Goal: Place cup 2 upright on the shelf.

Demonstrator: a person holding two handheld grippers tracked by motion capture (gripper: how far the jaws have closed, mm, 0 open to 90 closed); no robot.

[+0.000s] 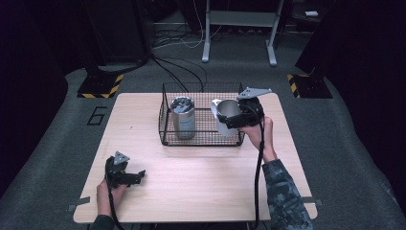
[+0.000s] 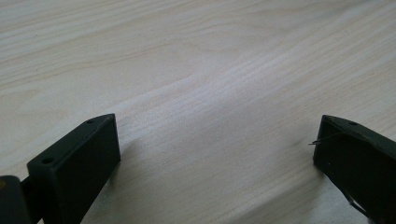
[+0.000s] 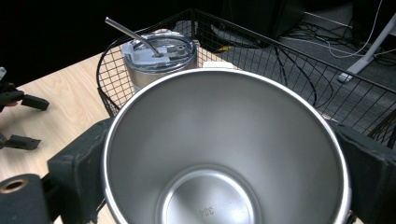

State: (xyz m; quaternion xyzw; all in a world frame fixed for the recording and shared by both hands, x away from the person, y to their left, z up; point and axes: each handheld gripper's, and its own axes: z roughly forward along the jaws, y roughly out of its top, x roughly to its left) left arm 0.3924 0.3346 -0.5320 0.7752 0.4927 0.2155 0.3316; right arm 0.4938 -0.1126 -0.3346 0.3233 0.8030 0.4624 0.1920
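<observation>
My right gripper point(image 1: 229, 117) is shut on an open steel cup point(image 1: 224, 114), held tilted over the right part of the black wire basket point(image 1: 165, 125). The cup's bare inside point(image 3: 224, 158) faces the right gripper view, clamped between both jaws. A lidded steel tumbler point(image 1: 183, 117) with a metal straw point(image 3: 133, 35) stands upright in the basket's left part. My left gripper point(image 1: 140, 176) rests low on the wooden table point(image 1: 201, 177) at the front left, open, with bare wood point(image 2: 219, 135) between its jaws.
The basket stands at the table's far middle. Beyond the table, cables point(image 1: 184, 67) run over the grey floor and a white desk frame point(image 1: 239, 28) stands at the back. Yellow-black floor markers point(image 1: 100, 86) flank the far corners.
</observation>
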